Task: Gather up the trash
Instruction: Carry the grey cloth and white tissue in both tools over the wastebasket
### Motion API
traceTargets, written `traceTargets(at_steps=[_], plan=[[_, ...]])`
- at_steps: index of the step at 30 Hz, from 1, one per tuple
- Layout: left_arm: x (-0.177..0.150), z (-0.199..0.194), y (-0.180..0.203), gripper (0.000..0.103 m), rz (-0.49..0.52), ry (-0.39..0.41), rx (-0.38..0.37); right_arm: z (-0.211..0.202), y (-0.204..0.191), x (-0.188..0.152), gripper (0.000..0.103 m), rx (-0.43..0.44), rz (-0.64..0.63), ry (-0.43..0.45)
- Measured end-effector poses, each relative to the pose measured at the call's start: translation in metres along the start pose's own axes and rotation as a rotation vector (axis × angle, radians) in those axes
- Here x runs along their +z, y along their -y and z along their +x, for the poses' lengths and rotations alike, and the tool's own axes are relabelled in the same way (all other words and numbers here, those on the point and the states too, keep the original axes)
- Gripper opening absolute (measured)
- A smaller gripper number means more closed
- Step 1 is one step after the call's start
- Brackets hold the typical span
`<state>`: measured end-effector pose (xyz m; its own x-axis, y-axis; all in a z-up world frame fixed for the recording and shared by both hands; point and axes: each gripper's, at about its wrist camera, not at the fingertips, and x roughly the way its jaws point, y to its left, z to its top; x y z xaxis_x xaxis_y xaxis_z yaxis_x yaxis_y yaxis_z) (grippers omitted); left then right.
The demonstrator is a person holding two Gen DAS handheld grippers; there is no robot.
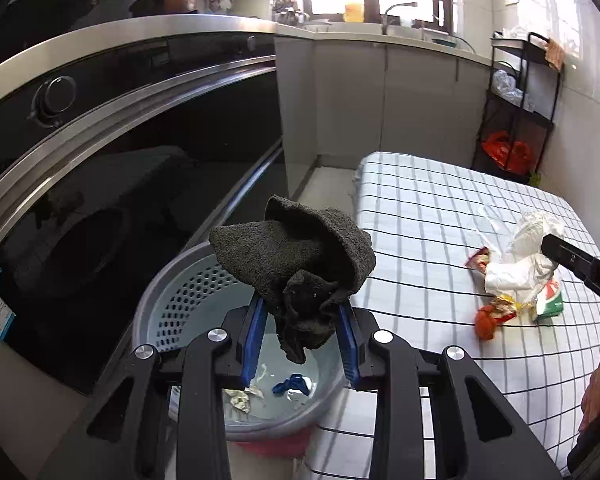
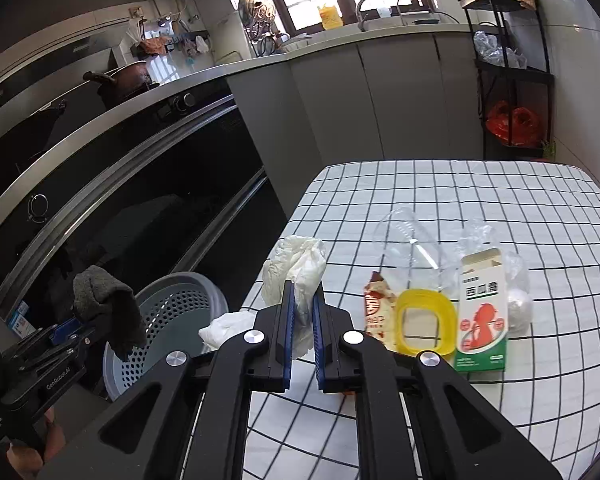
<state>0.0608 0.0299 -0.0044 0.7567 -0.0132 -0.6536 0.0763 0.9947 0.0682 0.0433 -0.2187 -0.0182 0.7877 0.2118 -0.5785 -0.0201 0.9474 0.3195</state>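
My left gripper [image 1: 302, 308] is shut on a dark grey cloth [image 1: 296, 264], which hangs over the grey perforated bin [image 1: 172, 300]. Scraps and a blue bit lie on the bin's bottom. In the right wrist view my right gripper [image 2: 303, 292] is shut on a crumpled white bag [image 2: 296, 264] at the left edge of the checked table [image 2: 500, 192]. On the table to its right lie a snack wrapper [image 2: 378, 308], a yellow ring [image 2: 426, 320], a green and white box [image 2: 482, 312] and a clear cup [image 2: 408, 240]. The left gripper [image 2: 72, 332] and its cloth [image 2: 104, 304] show beside the bin [image 2: 172, 312].
A black oven front [image 1: 120, 200] under a steel counter runs along the left, close behind the bin. Grey cabinets with a sink stand at the back. A black wire shelf [image 2: 512, 72] with a red bag stands at the far right. Another white wad [image 2: 228, 326] lies at the table's edge.
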Motion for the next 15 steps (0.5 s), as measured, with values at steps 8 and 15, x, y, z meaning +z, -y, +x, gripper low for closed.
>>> traceTargets(at_steps=[8,15], plan=[[-0.010,0.009,-0.037,0.032,-0.071,-0.017,0.080,0.035,-0.059,-0.006,0.009,0.045,-0.073,-0.038],[-0.024,0.022,-0.073,0.032,-0.100,-0.060,0.135,0.060,-0.106,-0.018,0.008,0.061,-0.162,-0.068]])
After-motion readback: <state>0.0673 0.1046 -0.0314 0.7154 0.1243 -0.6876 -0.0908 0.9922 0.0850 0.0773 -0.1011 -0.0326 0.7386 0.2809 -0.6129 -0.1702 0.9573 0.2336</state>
